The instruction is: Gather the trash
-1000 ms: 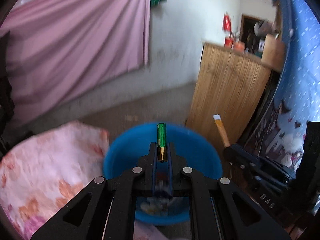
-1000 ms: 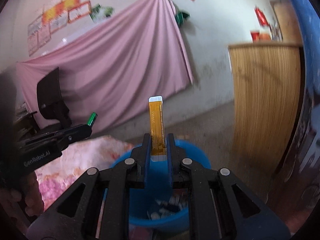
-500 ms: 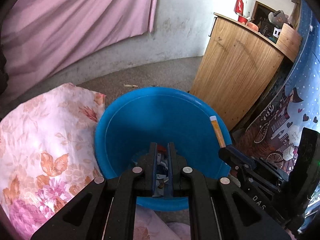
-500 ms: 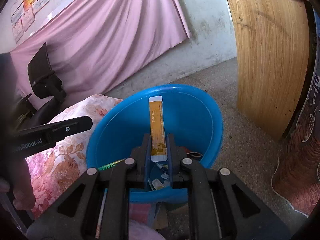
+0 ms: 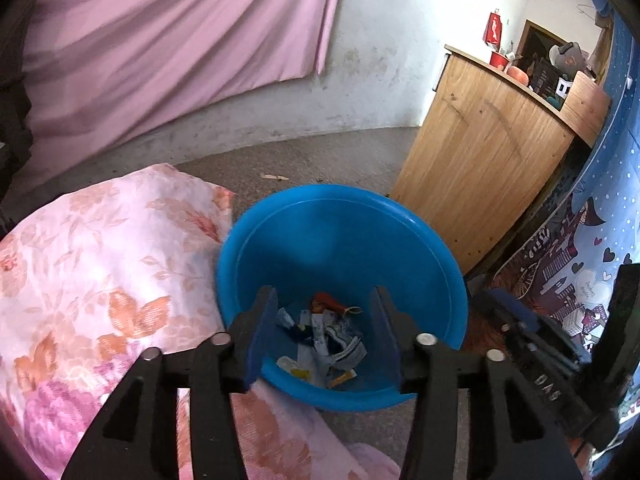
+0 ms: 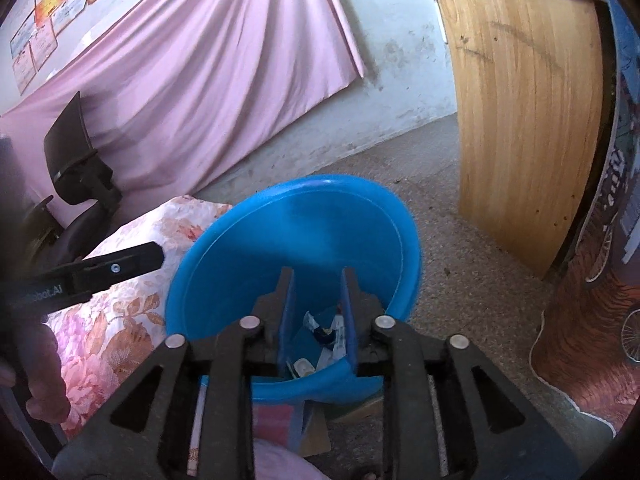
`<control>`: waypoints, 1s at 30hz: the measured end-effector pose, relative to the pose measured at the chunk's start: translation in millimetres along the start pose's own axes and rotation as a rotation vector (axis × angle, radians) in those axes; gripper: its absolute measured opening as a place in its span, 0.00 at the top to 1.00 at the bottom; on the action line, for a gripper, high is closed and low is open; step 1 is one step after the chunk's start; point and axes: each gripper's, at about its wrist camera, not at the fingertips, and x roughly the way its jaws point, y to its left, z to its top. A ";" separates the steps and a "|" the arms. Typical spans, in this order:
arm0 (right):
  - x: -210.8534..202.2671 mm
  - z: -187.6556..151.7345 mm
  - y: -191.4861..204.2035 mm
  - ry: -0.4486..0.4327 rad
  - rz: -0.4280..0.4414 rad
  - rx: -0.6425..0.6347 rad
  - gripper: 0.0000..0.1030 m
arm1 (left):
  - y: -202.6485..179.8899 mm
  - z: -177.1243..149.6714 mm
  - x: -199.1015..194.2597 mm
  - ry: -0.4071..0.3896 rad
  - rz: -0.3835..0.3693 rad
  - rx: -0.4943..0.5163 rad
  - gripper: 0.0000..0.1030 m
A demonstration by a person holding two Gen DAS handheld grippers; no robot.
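Here we had both grippers over the blue basin (image 5: pixel 344 240): left gripper (image 5: pixel 324 334) and right gripper (image 6: pixel 316 316) fingers opening, nothing between. Trash (image 5: pixel 320 340) lay in the basin's bottom; light, crumply scraps, best pinched by an edge.

open basin (image 5: pixel 344 240) mouth, cabinet (image 5: pixel 492 168) nearby

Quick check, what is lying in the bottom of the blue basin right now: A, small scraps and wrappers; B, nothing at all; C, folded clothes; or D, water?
A: the blue basin holds a small heap of scraps and wrappers at its bottom, seen in both wrist views.
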 end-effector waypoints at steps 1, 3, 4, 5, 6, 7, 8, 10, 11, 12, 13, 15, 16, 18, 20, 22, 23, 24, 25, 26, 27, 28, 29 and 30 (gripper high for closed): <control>-3.7 0.8 -0.7 -0.009 -0.006 0.000 0.42 | 2.3 -2.3 -3.9 -0.009 0.003 -0.006 0.41; -9.3 2.7 -1.7 -0.020 -0.014 0.001 0.34 | 6.0 -6.8 -11.0 -0.031 0.008 -0.020 0.29; -12.2 3.8 -1.7 -0.025 -0.020 0.000 0.31 | 7.4 -8.8 -15.1 -0.044 0.009 -0.023 0.23; -15.1 4.9 -1.6 -0.030 -0.026 -0.003 0.28 | 7.9 -10.4 -18.4 -0.056 0.014 -0.023 0.21; -17.3 6.0 -1.2 -0.033 -0.030 -0.006 0.26 | 8.2 -12.1 -21.6 -0.067 0.023 -0.019 0.20; -20.0 7.1 0.1 -0.037 -0.035 -0.010 0.21 | 9.1 -13.5 -24.6 -0.075 0.036 -0.015 0.14; -22.2 8.1 1.1 -0.041 -0.038 -0.013 0.16 | 10.8 -15.1 -28.0 -0.083 0.048 -0.017 0.07; -26.4 10.1 4.0 -0.048 -0.040 -0.020 0.10 | 15.5 -16.4 -35.3 -0.112 0.052 -0.042 0.05; -29.2 11.4 6.1 -0.052 -0.041 -0.024 0.07 | 18.7 -16.8 -38.5 -0.124 0.051 -0.053 0.05; -31.0 12.0 8.0 -0.055 -0.043 -0.026 0.05 | 21.7 -16.8 -41.7 -0.135 0.050 -0.063 0.04; -33.2 13.0 9.5 -0.059 -0.047 -0.028 0.01 | 24.5 -17.1 -45.3 -0.145 0.057 -0.072 0.04; -38.5 14.4 13.4 -0.069 -0.059 -0.027 0.00 | 29.8 -17.7 -51.1 -0.159 0.080 -0.081 0.04; -40.0 14.6 14.8 -0.072 -0.062 -0.026 0.00 | 32.6 -18.2 -54.1 -0.165 0.085 -0.081 0.04; -42.5 15.5 18.3 -0.073 -0.068 -0.028 0.00 | 38.4 -19.7 -60.2 -0.175 0.093 -0.087 0.04; -44.4 15.7 23.0 -0.073 -0.078 -0.035 0.00 | 42.8 -21.7 -65.8 -0.185 0.108 -0.091 0.04; -46.5 15.6 27.4 -0.079 -0.080 -0.034 0.00 | 47.8 -24.5 -71.6 -0.191 0.118 -0.098 0.04; -47.4 15.6 29.1 -0.080 -0.076 -0.032 0.00 | 50.8 -26.2 -74.6 -0.194 0.120 -0.102 0.04; -48.0 15.2 30.7 -0.079 -0.073 -0.031 0.00 | 53.3 -28.3 -78.0 -0.198 0.126 -0.106 0.04; -48.4 15.2 31.9 -0.077 -0.072 -0.030 0.00 | 55.5 -30.3 -81.4 -0.202 0.131 -0.110 0.04; -48.7 15.2 32.9 -0.075 -0.073 -0.030 0.00 | 57.5 -31.9 -84.5 -0.205 0.134 -0.113 0.04; -49.4 14.6 34.5 -0.074 -0.073 -0.030 0.00 | 58.5 -32.6 -87.0 -0.207 0.136 -0.117 0.04; -50.2 14.2 36.5 -0.073 -0.071 -0.030 0.00 | 60.9 -34.3 -90.2 -0.211 0.137 -0.123 0.04; -51.2 13.5 38.2 -0.073 -0.069 -0.030 0.00 | 63.6 -36.4 -94.1 -0.215 0.139 -0.129 0.03; -52.1 12.9 40.4 -0.073 -0.068 -0.031 0.00 | 65.9 -37.9 -97.1 -0.218 0.143 -0.133 0.03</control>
